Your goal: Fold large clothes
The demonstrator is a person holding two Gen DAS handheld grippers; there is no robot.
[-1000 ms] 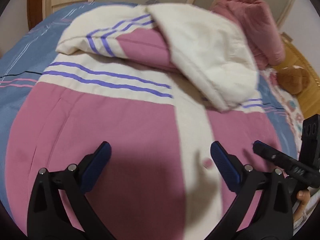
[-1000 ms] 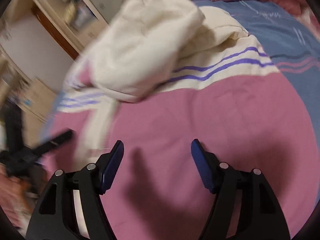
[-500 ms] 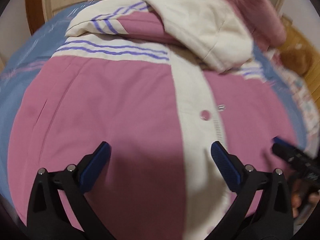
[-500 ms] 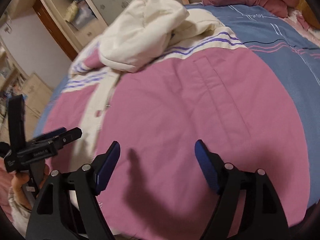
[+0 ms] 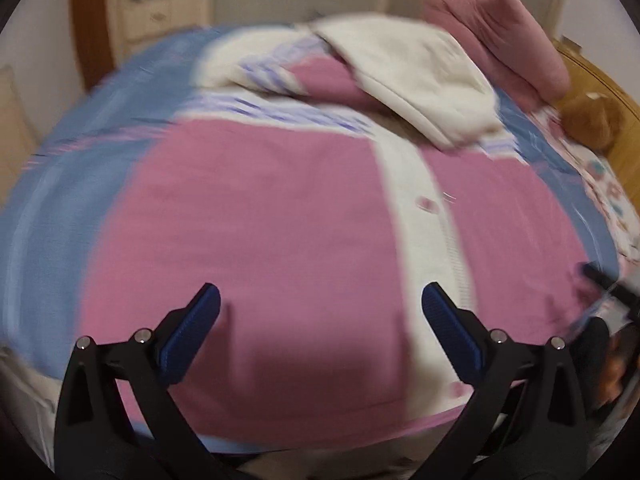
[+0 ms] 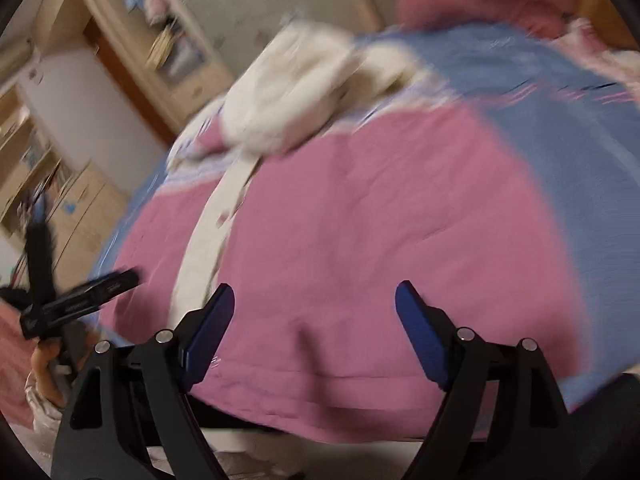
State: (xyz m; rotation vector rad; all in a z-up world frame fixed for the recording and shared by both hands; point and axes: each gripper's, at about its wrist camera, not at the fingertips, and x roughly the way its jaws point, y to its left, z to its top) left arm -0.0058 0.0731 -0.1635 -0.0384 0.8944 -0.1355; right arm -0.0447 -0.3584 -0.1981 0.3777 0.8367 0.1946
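Note:
A large pink and cream jacket point(image 5: 280, 208) with purple stripes lies spread front-up on the bed, its cream hood point(image 5: 416, 80) folded down over the chest. A cream placket point(image 5: 424, 216) with buttons runs down its middle. It also shows in the right wrist view point(image 6: 380, 216), hood point(image 6: 288, 100) at the far end. My left gripper point(image 5: 320, 312) is open and empty above the jacket's lower left half, near the hem. My right gripper point(image 6: 314, 312) is open and empty above the lower right half. Each gripper shows at the edge of the other's view.
The jacket lies on a blue bedsheet point(image 5: 80, 152). A rolled pink quilt point(image 5: 504, 32) and a brown plush toy point(image 5: 592, 120) sit at the head of the bed. Wooden cabinets point(image 6: 60, 184) stand beyond the bed's left side. The bed's front edge is just under both grippers.
Both grippers have drawn back toward the jacket's hem and the bed's front edge, so more of the jacket and sheet shows. Both stay open and empty. The jacket lies unmoved.

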